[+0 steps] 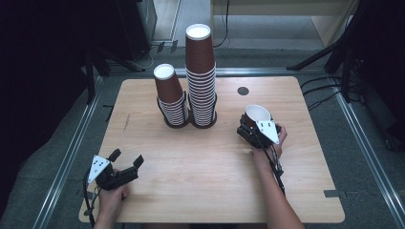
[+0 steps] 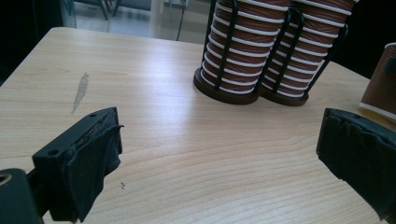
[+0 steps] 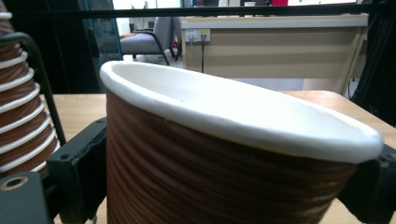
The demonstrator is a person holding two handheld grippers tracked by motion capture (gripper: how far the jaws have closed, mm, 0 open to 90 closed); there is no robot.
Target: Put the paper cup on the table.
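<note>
I've got the right gripper [image 1: 256, 130] clamped round a single brown paper cup [image 1: 257, 116], mouth up, right of centre frame, just off the surface [image 1: 200, 167]. Left gripper [image 1: 126, 160] wide open, empty, lower left. Next, prob.: flip cup, stack onto shorter cup stack [image 1: 171, 98] w/ care.

Brown ribbed paper cup [image 1: 256, 116] clamped, mouth up

The cup, brown with a white rolled rim and white inside, sits tilted between the jaws of the right gripper [image 1: 251, 125] over the table's right half, well apart from the two cup stacks [image 1: 191, 86] in their black wire holders.
</note>
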